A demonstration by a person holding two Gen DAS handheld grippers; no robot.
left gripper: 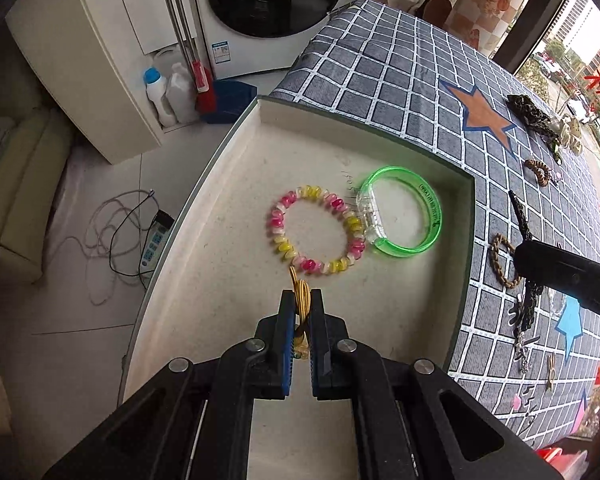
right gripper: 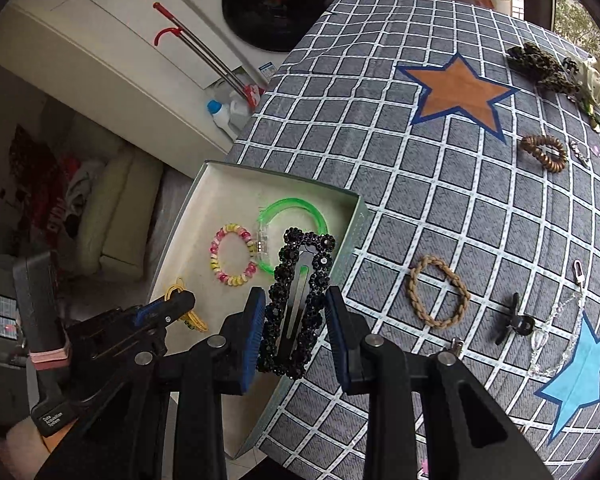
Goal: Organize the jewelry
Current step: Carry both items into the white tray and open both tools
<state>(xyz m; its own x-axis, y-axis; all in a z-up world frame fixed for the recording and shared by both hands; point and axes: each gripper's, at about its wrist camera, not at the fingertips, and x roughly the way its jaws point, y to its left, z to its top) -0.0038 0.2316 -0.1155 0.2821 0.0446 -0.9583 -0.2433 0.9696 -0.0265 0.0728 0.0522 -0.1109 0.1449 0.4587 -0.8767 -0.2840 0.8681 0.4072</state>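
The left gripper (left gripper: 301,304) is clenching a yellow hair tie (left gripper: 300,292) over the shallow box (left gripper: 380,128) on the checked table (left gripper: 400,76), where a pink-and-yellow coil bracelet (left gripper: 314,236) is lying against a green bangle (left gripper: 404,210). The right gripper (right gripper: 296,304) is gripping a black beaded hair clip (right gripper: 300,300) above the box's right wall, a braided tan bracelet (right gripper: 438,292) lying nearby.
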